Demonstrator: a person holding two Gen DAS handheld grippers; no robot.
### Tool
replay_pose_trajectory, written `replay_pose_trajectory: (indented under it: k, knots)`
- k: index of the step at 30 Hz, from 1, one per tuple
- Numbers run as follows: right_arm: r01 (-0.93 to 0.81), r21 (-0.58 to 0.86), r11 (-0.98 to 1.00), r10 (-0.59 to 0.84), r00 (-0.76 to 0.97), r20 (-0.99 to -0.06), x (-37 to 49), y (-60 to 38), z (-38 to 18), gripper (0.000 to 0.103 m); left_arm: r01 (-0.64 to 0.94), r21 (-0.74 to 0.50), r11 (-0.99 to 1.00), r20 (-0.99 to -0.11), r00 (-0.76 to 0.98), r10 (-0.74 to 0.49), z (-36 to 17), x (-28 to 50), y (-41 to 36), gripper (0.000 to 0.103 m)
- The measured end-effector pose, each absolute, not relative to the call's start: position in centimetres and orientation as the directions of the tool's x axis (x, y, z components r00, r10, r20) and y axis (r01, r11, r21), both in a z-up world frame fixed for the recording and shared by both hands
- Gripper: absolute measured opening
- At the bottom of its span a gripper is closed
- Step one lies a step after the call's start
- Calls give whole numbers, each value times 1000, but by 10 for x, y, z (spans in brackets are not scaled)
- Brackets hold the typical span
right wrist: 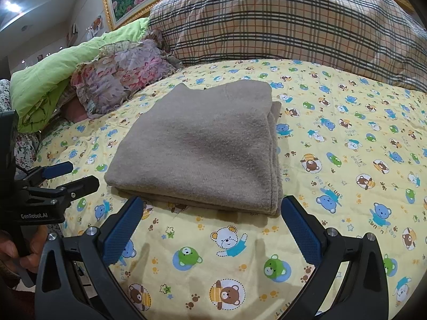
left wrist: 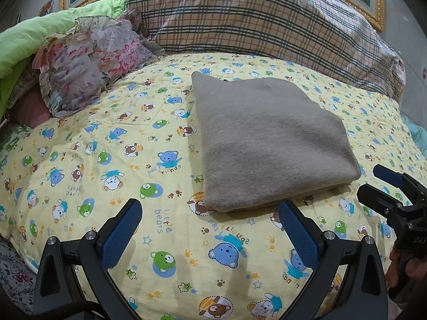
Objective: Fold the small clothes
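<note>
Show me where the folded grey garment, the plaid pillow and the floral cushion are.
folded grey garment [right wrist: 202,144], right wrist view, middle of its top layer.
plaid pillow [left wrist: 267,18], left wrist view, centre of its front face.
floral cushion [right wrist: 125,77], right wrist view, middle of its printed face.

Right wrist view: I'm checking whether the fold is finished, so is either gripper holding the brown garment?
No: the brown garment lies folded on the bear-print quilt, with the right gripper open and short of it, gripping nothing.

folded grey garment [right wrist: 202,146] flat on bear-print sheet [right wrist: 347,160] | right claw [right wrist: 210,210] spread wide, just short of it
</note>
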State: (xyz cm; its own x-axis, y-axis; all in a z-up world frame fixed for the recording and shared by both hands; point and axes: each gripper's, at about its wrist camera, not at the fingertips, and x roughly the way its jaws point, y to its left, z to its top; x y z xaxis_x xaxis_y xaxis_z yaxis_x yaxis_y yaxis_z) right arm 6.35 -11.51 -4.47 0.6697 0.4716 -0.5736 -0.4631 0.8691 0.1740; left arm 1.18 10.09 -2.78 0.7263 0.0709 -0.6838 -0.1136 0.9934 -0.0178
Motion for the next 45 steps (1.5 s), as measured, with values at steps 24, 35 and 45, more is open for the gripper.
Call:
replay_pose_trajectory:
  k: [24, 35, 45]
  knots:
    - [-464, 171, 869, 472, 674, -568, 70, -124, -35, 103, -109, -16, 994, -688, 722, 68, -22, 19, 95, 102]
    - [-468, 181, 865, 480, 667, -569, 74, -126, -33, 103, -113, 1, 994, -687, 722, 83, -21, 22, 92, 102]
    - [-462, 191, 866, 482, 672, -562, 81, -130, -27, 103, -114, 29, 993, -680, 726, 103, -16, 28, 92, 102]
